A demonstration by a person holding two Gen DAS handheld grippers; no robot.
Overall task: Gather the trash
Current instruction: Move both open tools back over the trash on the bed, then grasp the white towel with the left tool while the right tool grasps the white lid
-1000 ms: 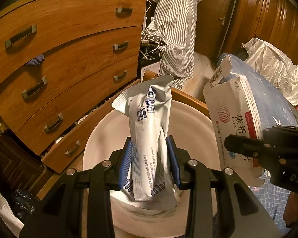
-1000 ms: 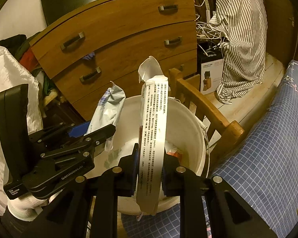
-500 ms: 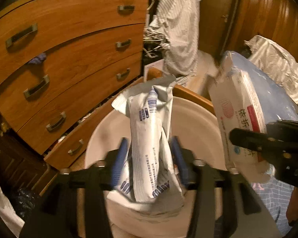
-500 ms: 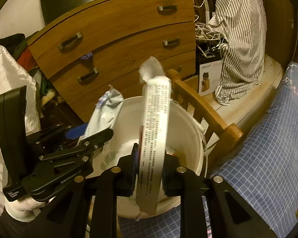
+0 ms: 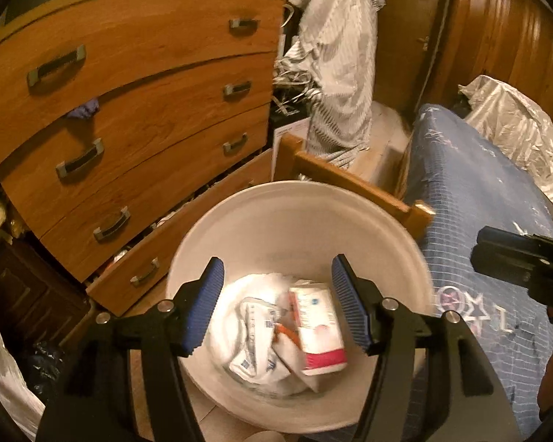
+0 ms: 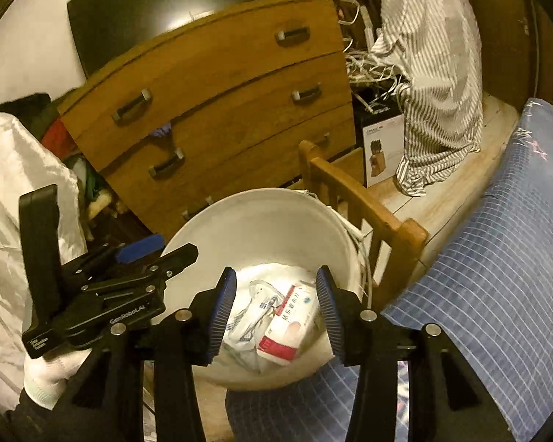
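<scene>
A white bucket point(image 5: 295, 202) stands on the floor under both grippers. In its bottom lie a crumpled white wrapper with blue print point(image 5: 254, 335) and a white and red pack point(image 5: 319, 328). My left gripper point(image 5: 276, 269) hangs over the bucket, its jaws opening with nothing between the blue pads. In the right wrist view the same bucket point(image 6: 258, 202) holds the wrapper point(image 6: 250, 316) and the pack point(image 6: 287, 328). My right gripper point(image 6: 276, 276) is above them, jaws opening and empty. The left gripper point(image 6: 166, 250) shows at that view's left, the right gripper point(image 5: 516, 258) at the left view's right edge.
A wooden chest of drawers point(image 5: 129, 118) stands close behind the bucket, its lowest drawer pulled out. A wooden bed frame end point(image 6: 368, 206) touches the bucket's right side, with blue checked bedding point(image 6: 497, 258) beyond. A striped shirt point(image 5: 335, 55) hangs at the back. White plastic point(image 6: 11, 184) lies at the left.
Both grippers have opened. The blue-printed wrapper left the left jaws and the white and red pack left the right jaws. Both now lie in the bucket.
</scene>
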